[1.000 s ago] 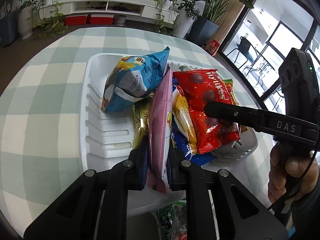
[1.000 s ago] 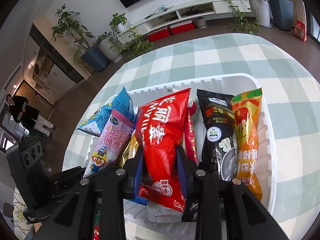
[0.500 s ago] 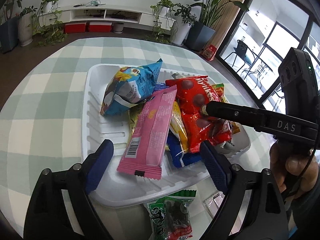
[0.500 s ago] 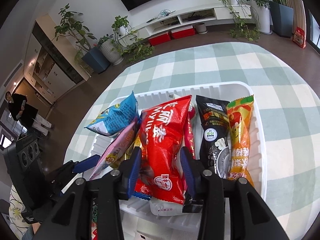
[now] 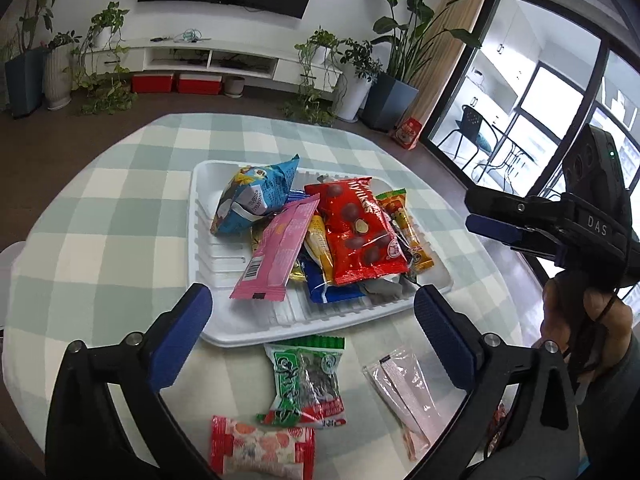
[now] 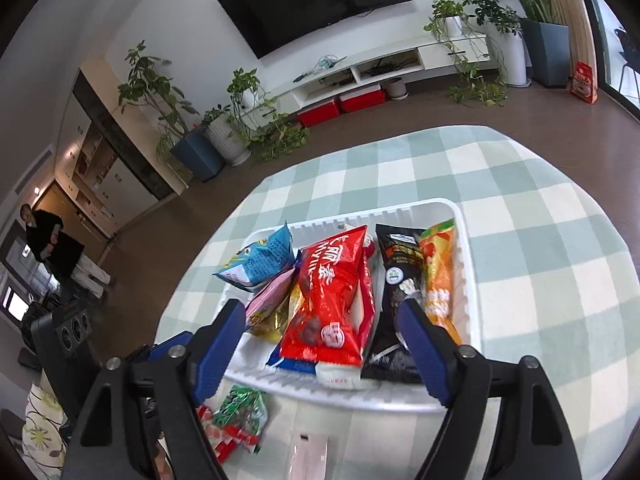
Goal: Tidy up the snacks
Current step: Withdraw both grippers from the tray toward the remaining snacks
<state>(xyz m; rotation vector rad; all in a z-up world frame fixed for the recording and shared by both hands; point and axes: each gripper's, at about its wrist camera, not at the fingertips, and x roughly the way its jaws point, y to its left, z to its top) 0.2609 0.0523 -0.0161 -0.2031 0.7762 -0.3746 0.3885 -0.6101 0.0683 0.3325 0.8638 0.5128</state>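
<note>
A white tray (image 5: pixel 208 248) on the checked table holds several snack packs. A pink pack (image 5: pixel 280 248) lies flat on the pile, next to a blue bag (image 5: pixel 256 196) and a red bag (image 5: pixel 356 232). My left gripper (image 5: pixel 312 308) is open and empty, just before the tray's near rim. My right gripper (image 6: pixel 320 328) is open and empty above the near end of the red bag (image 6: pixel 332 300); it also shows at the right of the left wrist view (image 5: pixel 496 220). A green pack (image 5: pixel 308 384), a red-white pack (image 5: pixel 260 452) and a clear pink pack (image 5: pixel 404 388) lie on the table before the tray.
A black pack (image 6: pixel 396 288) and an orange pack (image 6: pixel 440 276) lie at the tray's right side (image 6: pixel 468 264). The round table's edge (image 5: pixel 48 208) drops to the floor on all sides. Plants and a TV shelf stand far behind.
My left gripper let go of the pink pack, which now lies flat in the tray, and pulled back. My right gripper opened off the red bag and drew back too.
</note>
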